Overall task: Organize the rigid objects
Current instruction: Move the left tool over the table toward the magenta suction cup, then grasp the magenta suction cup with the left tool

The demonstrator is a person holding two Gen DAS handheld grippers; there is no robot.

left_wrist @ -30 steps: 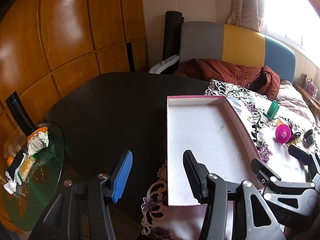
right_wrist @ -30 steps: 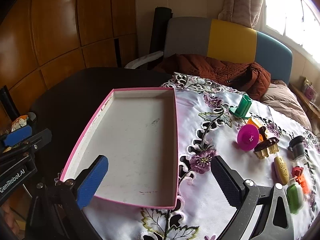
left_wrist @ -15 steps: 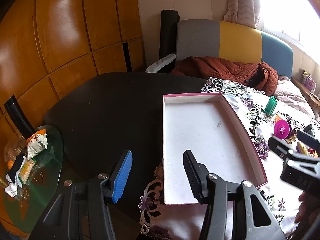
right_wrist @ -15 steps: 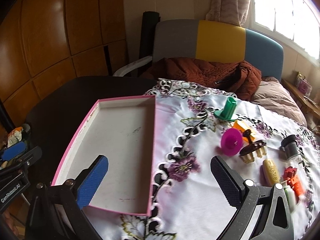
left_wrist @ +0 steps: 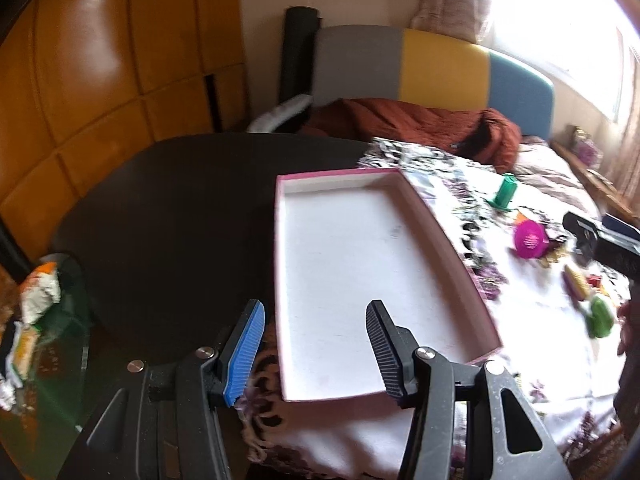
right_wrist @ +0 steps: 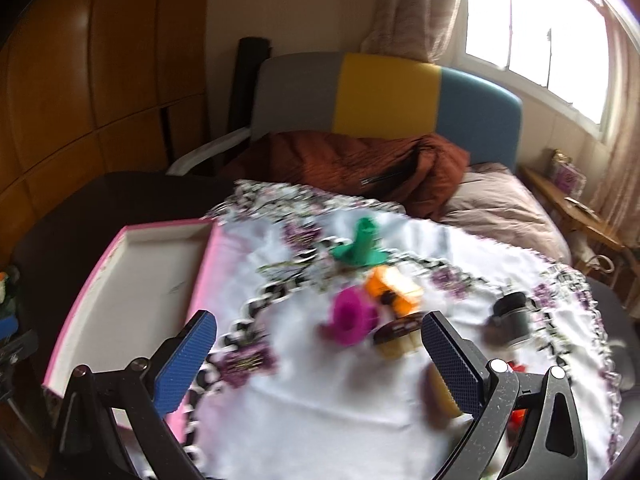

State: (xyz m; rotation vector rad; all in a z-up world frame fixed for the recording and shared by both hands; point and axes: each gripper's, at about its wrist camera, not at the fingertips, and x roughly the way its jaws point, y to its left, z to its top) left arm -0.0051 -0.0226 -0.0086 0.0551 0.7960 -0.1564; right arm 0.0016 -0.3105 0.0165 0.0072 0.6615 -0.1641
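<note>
An empty pink-rimmed white tray (left_wrist: 444, 236) (right_wrist: 208, 256) lies on the embroidered white cloth (right_wrist: 320, 400). Several small toys sit right of it: a green stand (right_wrist: 360, 246) (left_wrist: 505, 192), a magenta cup (right_wrist: 350, 316) (left_wrist: 530, 238), an orange piece (right_wrist: 396, 288), a brown-and-tan piece (right_wrist: 398, 336), a dark cylinder (right_wrist: 510, 314), a yellow oblong (right_wrist: 440, 396) and a green piece (left_wrist: 598, 316). My left gripper (left_wrist: 316, 346) is open and empty over the tray's near end. My right gripper (right_wrist: 316, 358) is open and empty above the cloth, just short of the magenta cup.
The dark round table (left_wrist: 168, 216) extends left of the tray. A glass side table (left_wrist: 48, 344) with snack packets stands lower left. A rust jacket (right_wrist: 352, 164) lies on the bed beyond, before a grey, yellow and blue headboard (right_wrist: 384, 92).
My right gripper has swung right, away from the tray and toward the toys; its view is now motion-blurred. My left gripper has turned slightly right and stays over the tray's near end.
</note>
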